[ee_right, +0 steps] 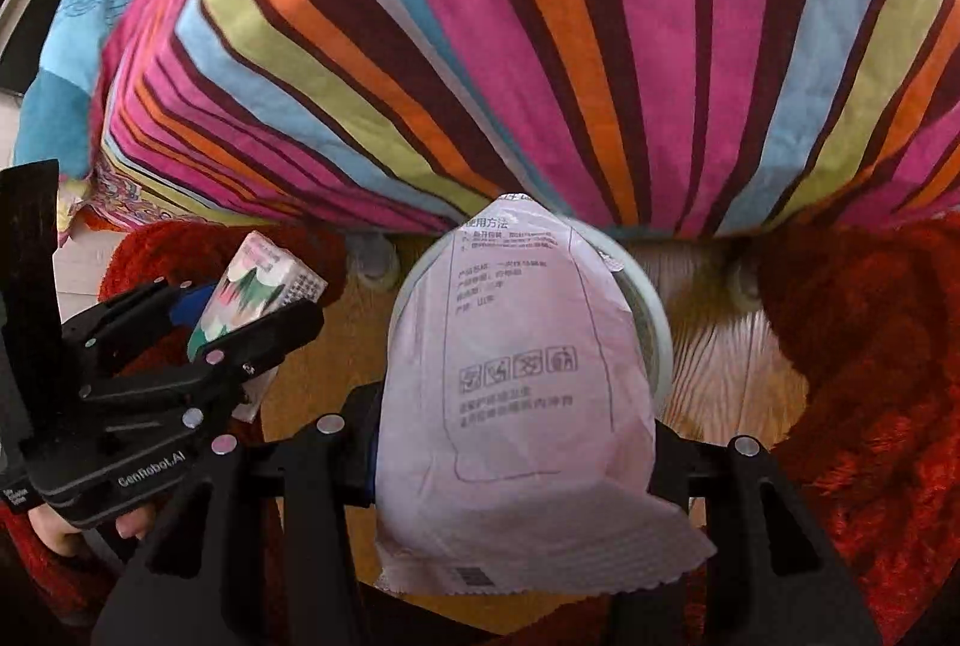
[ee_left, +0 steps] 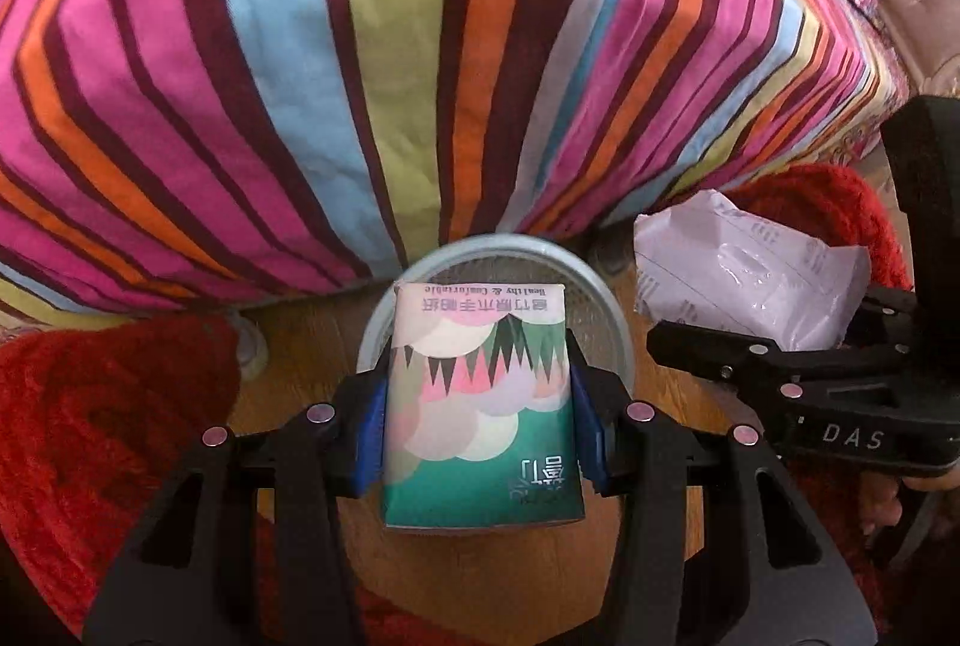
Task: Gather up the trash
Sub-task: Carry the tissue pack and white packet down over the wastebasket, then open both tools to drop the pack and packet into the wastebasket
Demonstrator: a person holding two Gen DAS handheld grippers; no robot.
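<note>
Green tissue pack [ee_left: 483,406] and pale wrapper [ee_right: 516,394], both clamped.

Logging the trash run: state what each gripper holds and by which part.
The left gripper clamps the green tissue pack across its two long sides. The right gripper clamps the white plastic wrapper across its lower half.

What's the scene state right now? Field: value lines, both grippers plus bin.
left gripper: shut on tissue pack, above the bin
right gripper: shut on white plastic wrapper, above the bin
bin: round, pale rim, mesh wall, on wooden floor against the bed
bin contents: hidden by the held items
bed cover: striped, multicolour
rugs: red rug on either side of the bin
</note>
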